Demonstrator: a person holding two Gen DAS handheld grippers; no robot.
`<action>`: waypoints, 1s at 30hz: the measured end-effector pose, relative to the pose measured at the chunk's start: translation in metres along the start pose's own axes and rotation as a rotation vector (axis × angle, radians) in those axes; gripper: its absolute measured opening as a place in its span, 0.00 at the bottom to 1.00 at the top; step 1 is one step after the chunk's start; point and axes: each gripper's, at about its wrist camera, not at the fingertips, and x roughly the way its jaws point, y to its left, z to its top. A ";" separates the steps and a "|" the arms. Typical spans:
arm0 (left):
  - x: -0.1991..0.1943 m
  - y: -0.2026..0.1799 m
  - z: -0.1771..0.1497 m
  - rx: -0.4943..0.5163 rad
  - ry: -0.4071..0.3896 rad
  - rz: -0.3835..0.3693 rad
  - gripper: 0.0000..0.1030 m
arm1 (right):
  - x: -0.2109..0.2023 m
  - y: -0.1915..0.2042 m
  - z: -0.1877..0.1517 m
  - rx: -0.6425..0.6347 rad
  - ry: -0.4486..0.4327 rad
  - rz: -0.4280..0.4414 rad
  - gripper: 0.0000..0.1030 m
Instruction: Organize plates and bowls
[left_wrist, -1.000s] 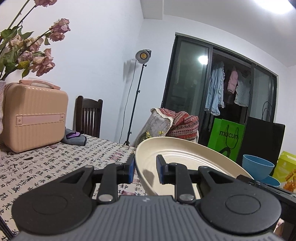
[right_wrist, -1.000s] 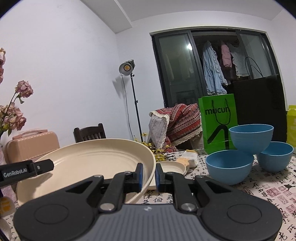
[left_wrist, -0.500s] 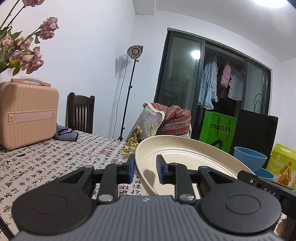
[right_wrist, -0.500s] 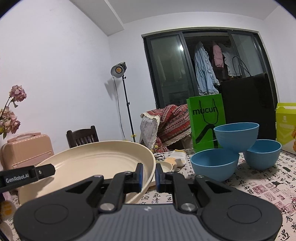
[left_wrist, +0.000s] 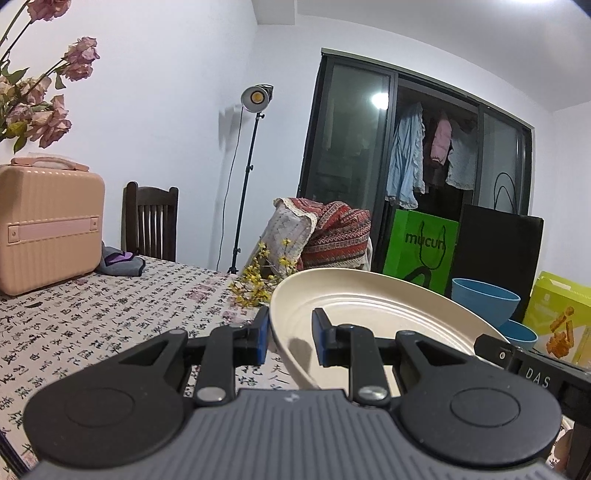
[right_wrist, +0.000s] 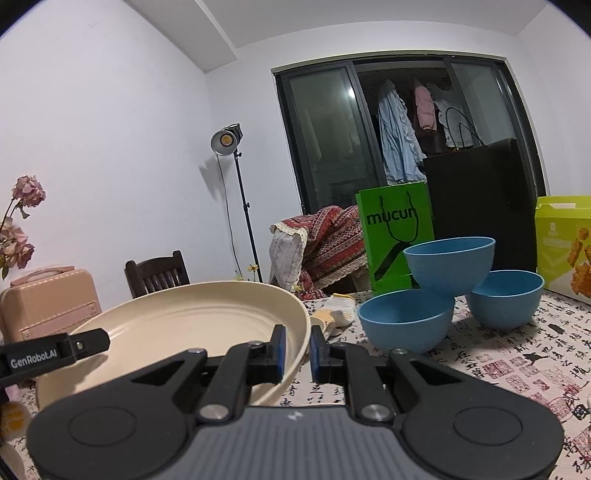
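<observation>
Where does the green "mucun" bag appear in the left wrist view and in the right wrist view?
Left wrist view: green "mucun" bag stands right of centre, behind the cream plate.
Right wrist view: the bag is right of centre, behind the stacked blue bowls.
Shared landmark: the floor lamp.

Home dining room, tablecloth (left_wrist: 110, 317), hanging clothes (left_wrist: 406, 162)

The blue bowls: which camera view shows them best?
The right wrist view: all three blue bowls are in plain sight, one resting on two others. The left wrist view shows only parts of two, behind the cream plate.
</observation>
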 end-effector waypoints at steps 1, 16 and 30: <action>0.000 -0.001 -0.001 0.001 0.002 -0.002 0.23 | -0.001 -0.002 0.000 0.002 0.000 -0.002 0.13; -0.002 -0.019 -0.016 0.025 0.043 -0.022 0.23 | -0.009 -0.020 -0.008 0.021 0.017 -0.034 0.13; 0.000 -0.031 -0.031 0.048 0.085 -0.033 0.23 | -0.015 -0.039 -0.017 0.037 0.031 -0.053 0.13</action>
